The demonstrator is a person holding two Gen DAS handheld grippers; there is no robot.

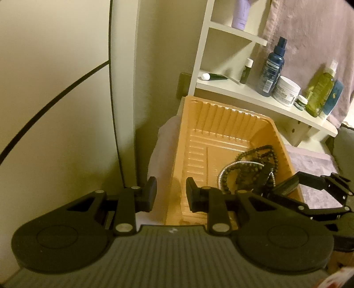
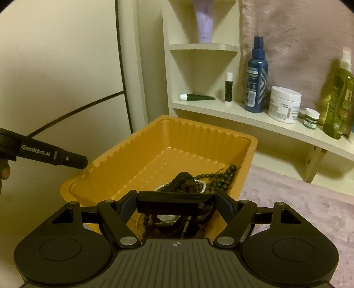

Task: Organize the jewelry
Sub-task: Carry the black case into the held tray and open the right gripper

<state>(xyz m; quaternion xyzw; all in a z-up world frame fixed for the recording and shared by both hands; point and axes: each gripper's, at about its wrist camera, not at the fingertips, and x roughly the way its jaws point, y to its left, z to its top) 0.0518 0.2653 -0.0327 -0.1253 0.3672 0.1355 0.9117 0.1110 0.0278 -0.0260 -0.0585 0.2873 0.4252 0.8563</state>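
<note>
Black bracelet (image 2: 176,202) clamped crosswise in right tool (image 2: 176,205).

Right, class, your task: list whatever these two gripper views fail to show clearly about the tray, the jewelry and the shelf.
- Right wrist view: the black item clamped in the right gripper covers the near part of the bead pile; what the item is stays unclear.
- Left wrist view: the left gripper hides the near end of the orange tray.
- Left wrist view: the lilac bottle is cut off by the top edge.
- Both views: the blue spray bottle label is too small to read.
</note>
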